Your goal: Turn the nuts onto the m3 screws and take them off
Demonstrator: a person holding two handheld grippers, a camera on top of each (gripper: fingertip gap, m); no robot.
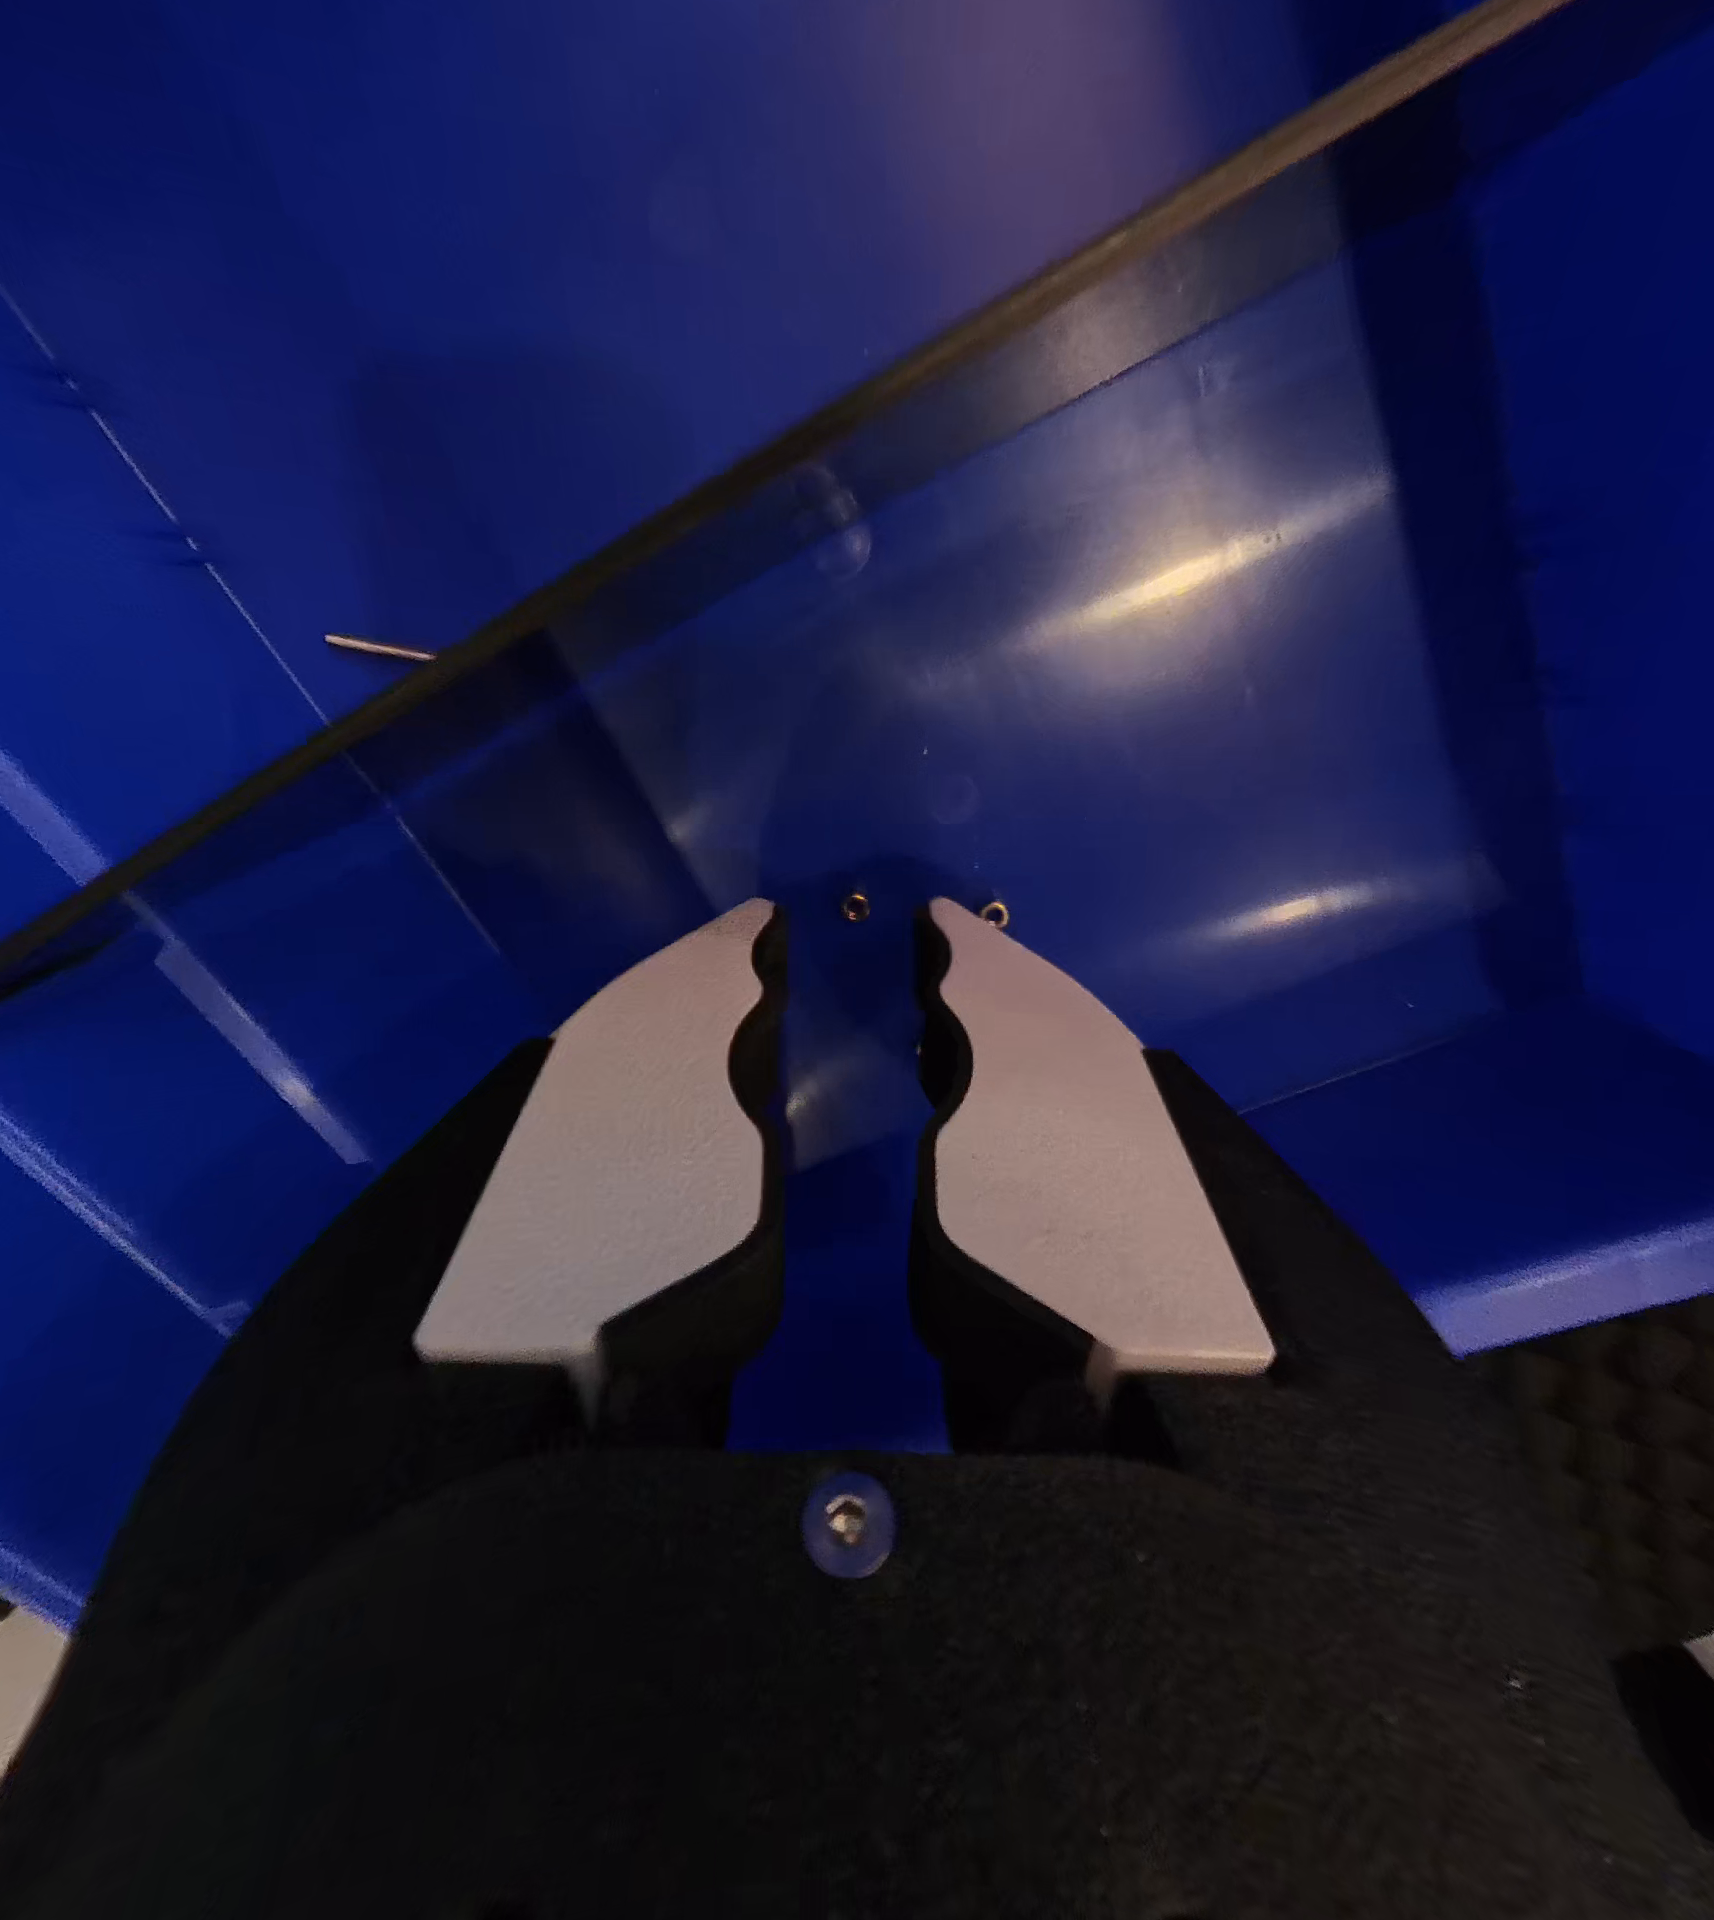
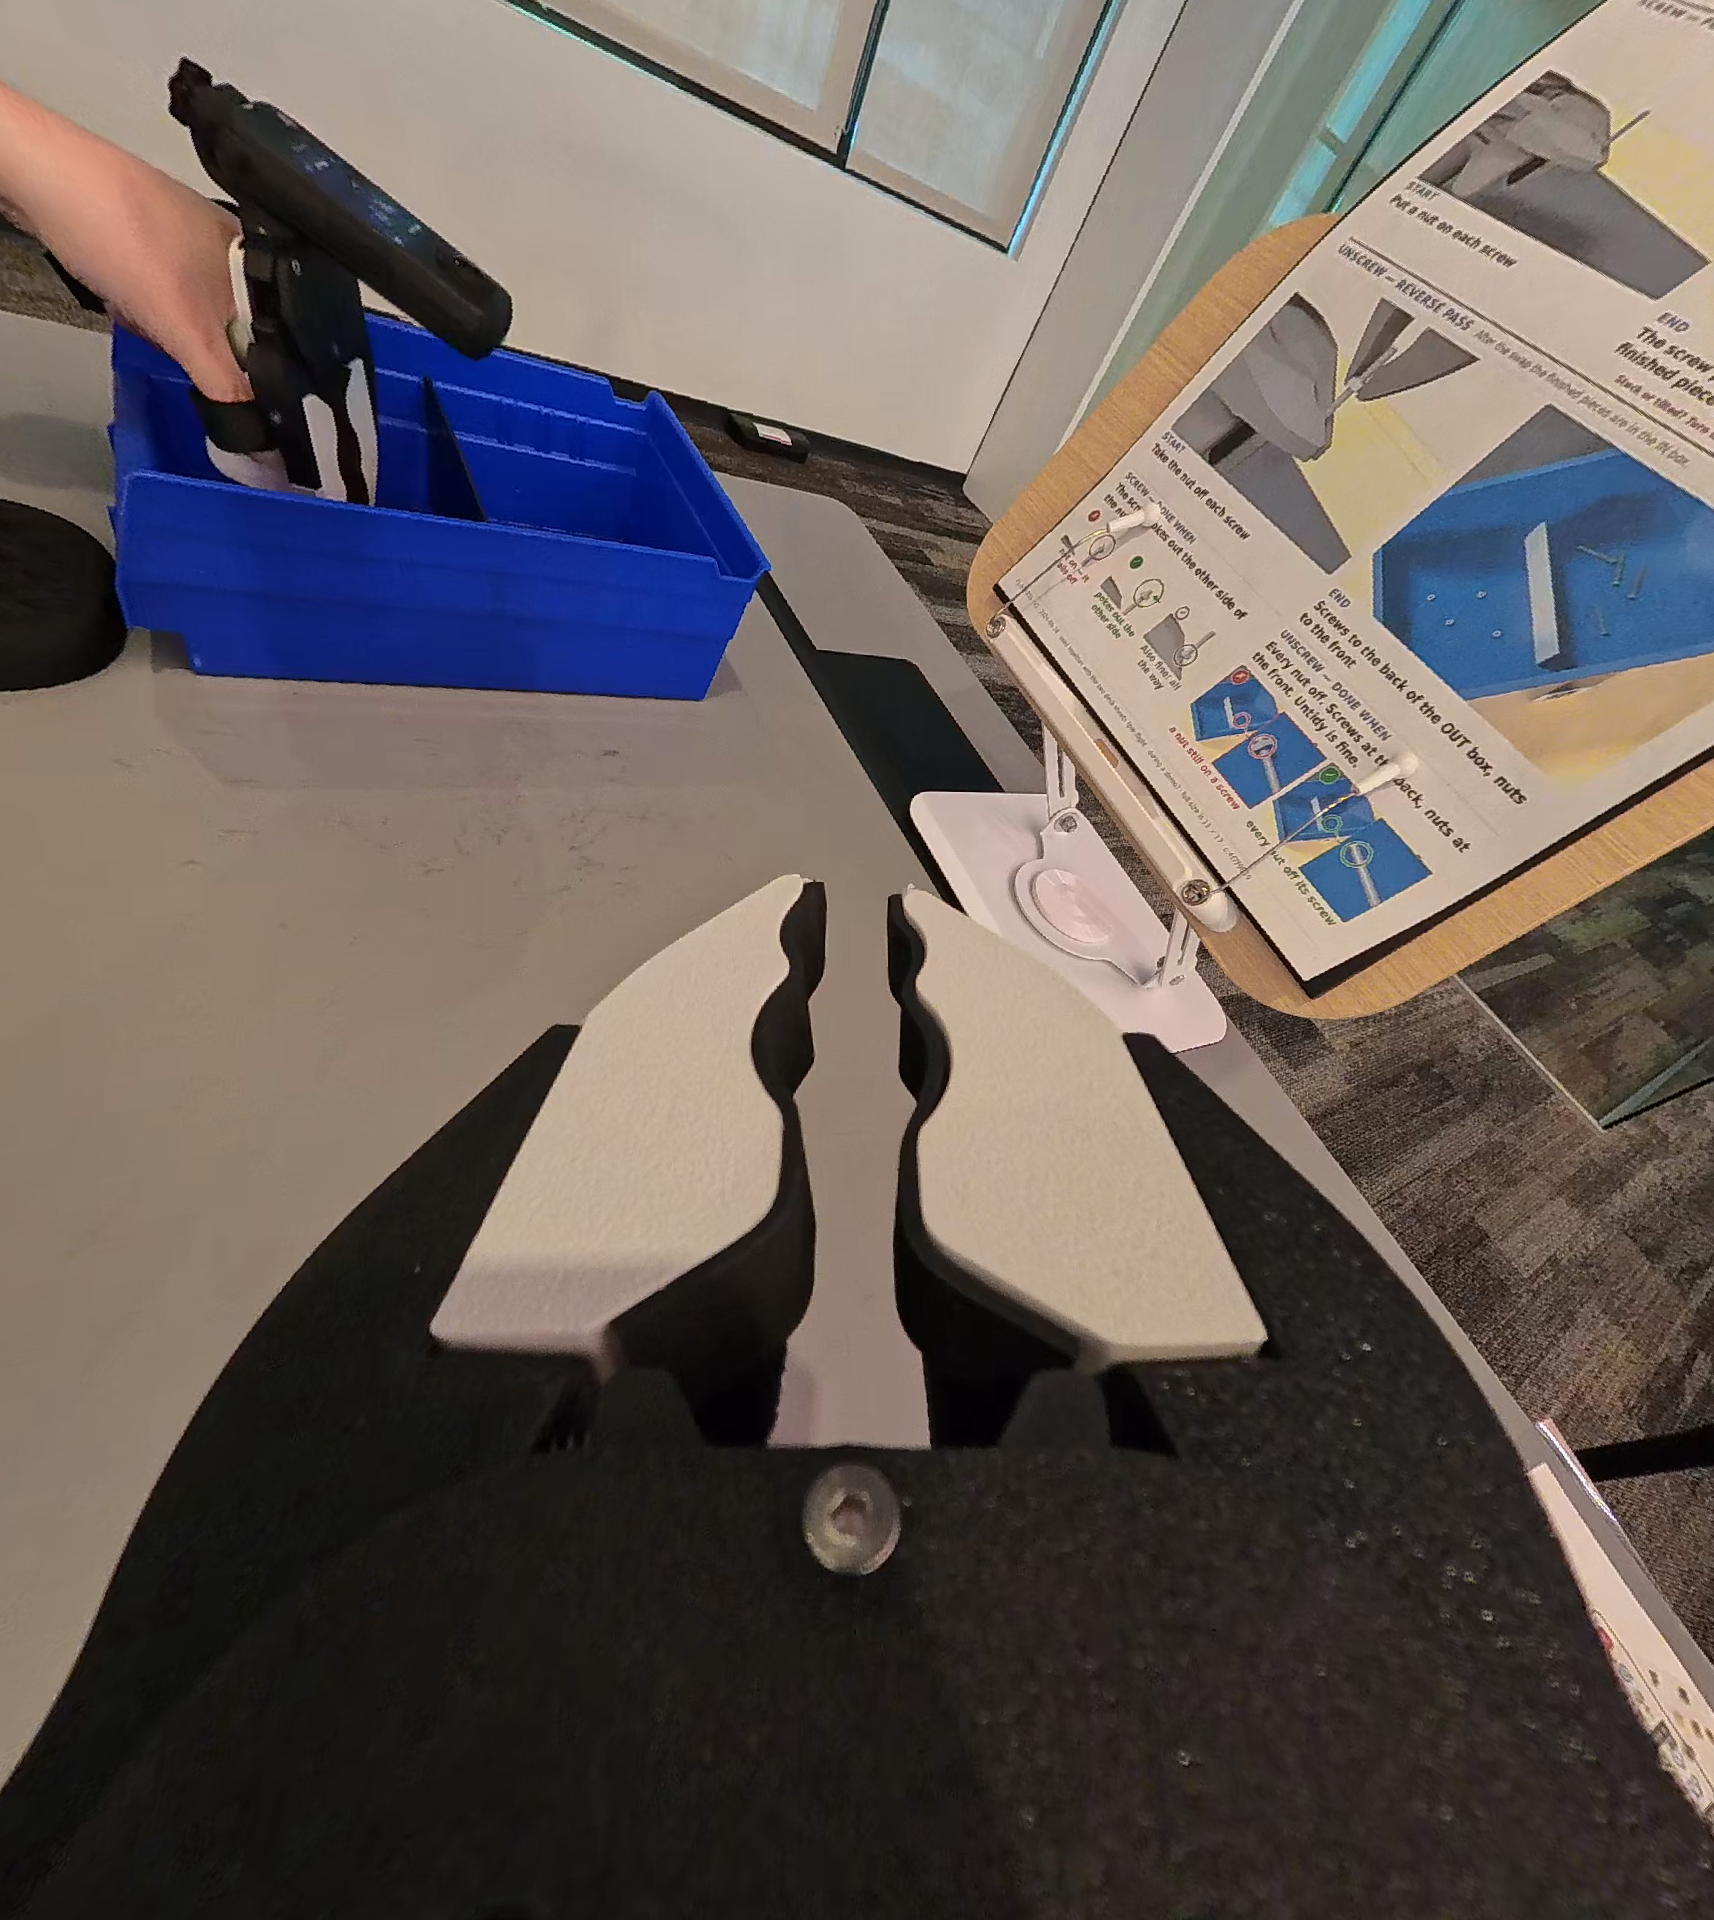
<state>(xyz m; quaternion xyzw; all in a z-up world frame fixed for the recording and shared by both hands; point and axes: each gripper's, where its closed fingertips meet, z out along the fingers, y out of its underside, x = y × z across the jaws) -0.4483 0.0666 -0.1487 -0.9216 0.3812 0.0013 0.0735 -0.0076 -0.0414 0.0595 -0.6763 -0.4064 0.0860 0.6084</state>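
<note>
A: We see two small nuts (image 1: 855,907) on the floor of the blue bin (image 1: 1248,644), one just ahead of our left gripper (image 1: 851,914), one beside its right tip. A thin screw (image 1: 380,646) lies beyond the divider (image 1: 624,582).

B: Jaws apart, nothing held. We judge we're picking a nut: lower and close.

A: Our right gripper (image 2: 855,896) hangs over the counter (image 2: 261,883), jaws slightly apart, empty.
</note>
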